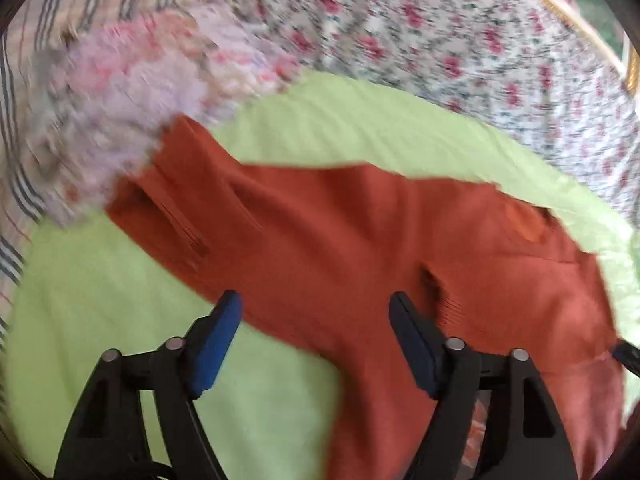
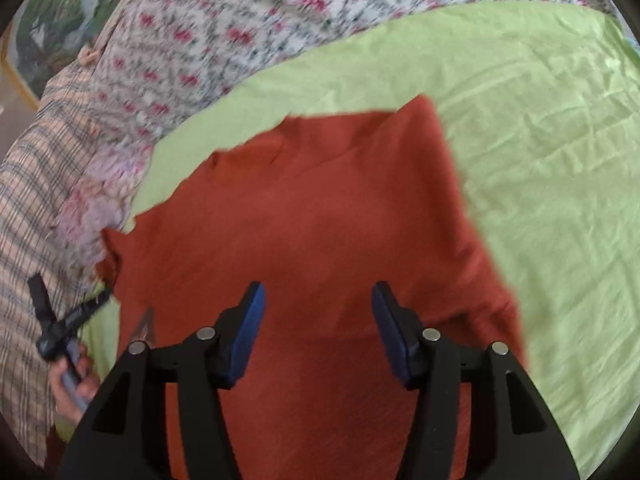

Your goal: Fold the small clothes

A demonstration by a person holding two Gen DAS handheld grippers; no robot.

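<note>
Here, in the left wrist view, the rust-orange garment (image 1: 360,248) lies spread across the middle of the frame on a light green sheet (image 1: 100,300), running from the centre left down to the lower right. The left hand-held gripper (image 1: 316,312) is at the bottom of the frame with its two blue-padded fingers (image 1: 216,340) wide apart and nothing between them; the left finger is over the green sheet and the right one over the orange cloth. A blurred pink floral cloth (image 1: 132,120) sits at the upper left, touching the garment's end. A floral bedcover (image 1: 440,40) fills the upper right, and a striped fabric (image 1: 24,128) follows the left edge.

In the right wrist view, the same garment (image 2: 320,220) fills the centre and the bottom of the frame, on the green sheet (image 2: 540,160), which takes the right side. The right hand-held gripper (image 2: 318,308) is low in the centre, its fingers apart and holding nothing, both over the orange cloth. At the lower left edge the left hand-held gripper (image 2: 80,312) shows small and dark, close to the garment's left corner, with the person's hand (image 2: 74,384) below it. The floral bedcover (image 2: 240,40) is in the upper part, the checked fabric (image 2: 28,220) at the left.
</note>
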